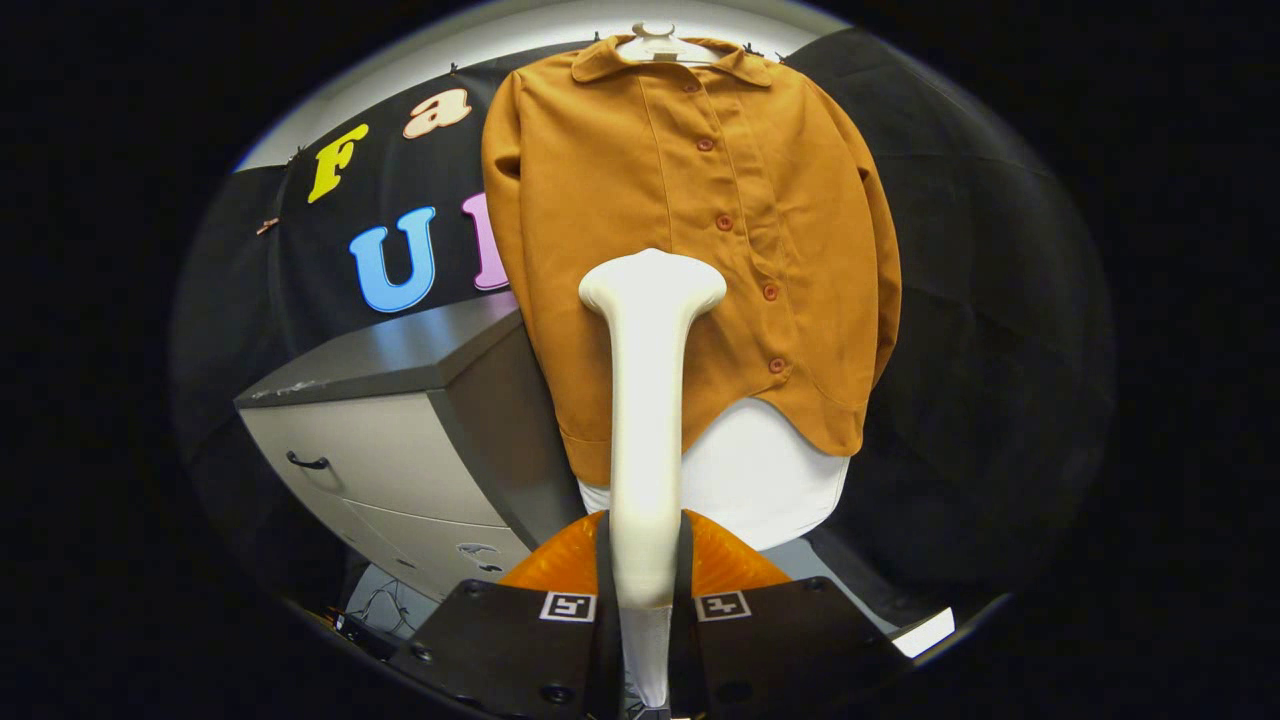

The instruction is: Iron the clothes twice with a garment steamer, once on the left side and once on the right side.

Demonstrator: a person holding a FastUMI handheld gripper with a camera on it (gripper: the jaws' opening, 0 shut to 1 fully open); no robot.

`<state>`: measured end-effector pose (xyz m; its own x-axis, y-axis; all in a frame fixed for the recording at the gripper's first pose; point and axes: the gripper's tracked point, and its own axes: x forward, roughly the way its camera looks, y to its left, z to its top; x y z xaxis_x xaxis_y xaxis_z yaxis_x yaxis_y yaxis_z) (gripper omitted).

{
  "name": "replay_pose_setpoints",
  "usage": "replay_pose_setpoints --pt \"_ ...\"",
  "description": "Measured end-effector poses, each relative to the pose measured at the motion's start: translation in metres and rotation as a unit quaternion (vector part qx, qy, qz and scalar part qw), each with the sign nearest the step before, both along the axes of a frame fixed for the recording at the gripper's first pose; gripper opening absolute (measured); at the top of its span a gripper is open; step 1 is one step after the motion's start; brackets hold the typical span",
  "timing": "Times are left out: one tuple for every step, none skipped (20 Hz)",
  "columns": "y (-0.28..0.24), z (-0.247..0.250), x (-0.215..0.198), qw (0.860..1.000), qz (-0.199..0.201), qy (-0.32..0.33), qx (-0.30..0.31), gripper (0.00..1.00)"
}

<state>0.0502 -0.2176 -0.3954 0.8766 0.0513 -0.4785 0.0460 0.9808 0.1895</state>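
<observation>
A mustard-brown button-up shirt (720, 200) hangs on a pale hanger (655, 42) against the booth wall, over a white board or garment (760, 480) that shows below its hem. My gripper (645, 570) is shut on the handle of a cream-white garment steamer (648, 420), which stands upright between the fingers. The steamer's wide head (652, 282) sits in front of the shirt's lower middle, just left of the button row. Whether the head touches the cloth I cannot tell.
A grey cabinet (400, 440) with drawers and a dark handle stands to the left of the shirt, its corner close to the shirt's left hem. Cables lie on the floor below it. Black cloth hangs to the right.
</observation>
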Motion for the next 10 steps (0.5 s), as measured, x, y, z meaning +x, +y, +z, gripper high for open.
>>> replay_pose_setpoints --pt "-0.002 0.012 -0.002 1.000 0.000 -0.011 -0.002 0.21" --pt "-0.005 0.025 -0.002 1.000 -0.001 -0.022 -0.002 0.21" --pt "-0.009 0.039 -0.003 0.999 -0.002 -0.035 -0.002 0.21" --pt "-0.011 0.055 -0.003 0.999 -0.003 -0.050 -0.002 0.21" --pt "-0.014 0.071 -0.003 0.998 -0.004 -0.065 -0.003 0.21" --pt "-0.018 0.088 -0.001 0.997 -0.005 -0.082 -0.004 0.21" --pt "-0.021 0.108 0.000 0.995 -0.005 -0.100 -0.007 0.21" --pt "-0.025 0.122 0.001 0.993 -0.004 -0.114 -0.011 0.21" --pt "-0.029 0.140 0.003 0.991 -0.004 -0.131 -0.013 0.21" --pt "-0.033 0.156 0.007 0.989 -0.003 -0.145 -0.013 0.21"
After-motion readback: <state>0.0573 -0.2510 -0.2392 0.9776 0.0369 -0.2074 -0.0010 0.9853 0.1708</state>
